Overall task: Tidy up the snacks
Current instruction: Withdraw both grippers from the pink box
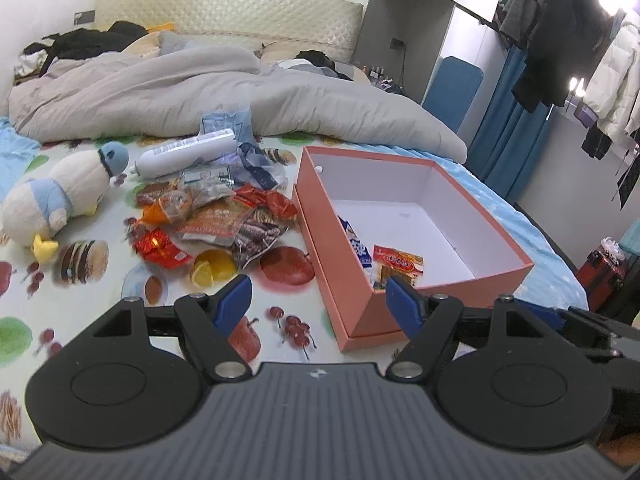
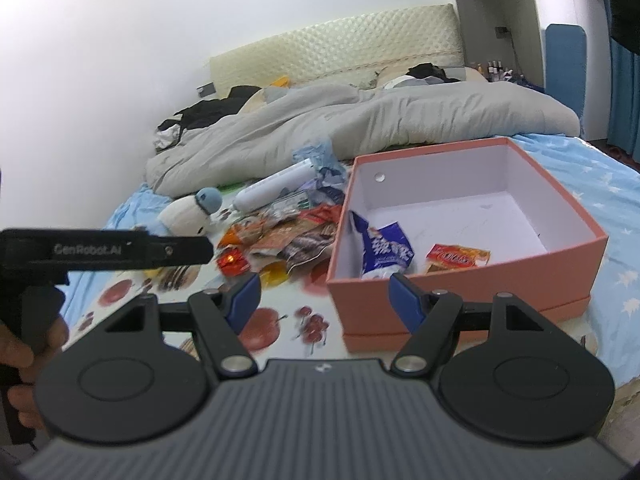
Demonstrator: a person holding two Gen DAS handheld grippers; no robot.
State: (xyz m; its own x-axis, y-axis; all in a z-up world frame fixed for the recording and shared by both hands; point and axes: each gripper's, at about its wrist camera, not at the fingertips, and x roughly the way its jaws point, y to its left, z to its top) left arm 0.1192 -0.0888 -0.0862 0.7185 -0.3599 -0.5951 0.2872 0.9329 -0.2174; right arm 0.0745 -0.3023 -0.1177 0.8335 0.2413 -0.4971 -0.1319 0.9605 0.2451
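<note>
Currently both grippers are hovering wide and empty near the pink box (image 1: pixel 404 312); snack pile (image 1: pixel 224 216) is lying left of the box, nearer left gripper (image 1: pixel 319 300) than right gripper (image 2: pixel 324 292).

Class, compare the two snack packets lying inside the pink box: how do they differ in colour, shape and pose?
The blue packet is blue and white; the orange packet is red and orange. The blue packet looks bigger and crumpled, leaning against the wall of the box; the orange packet looks smaller and lies flatter on the box floor. The blue packet sits nearer the loose snack pile, the orange one farther from it. Both are sealed snacks resting at the near end of the box.
</note>
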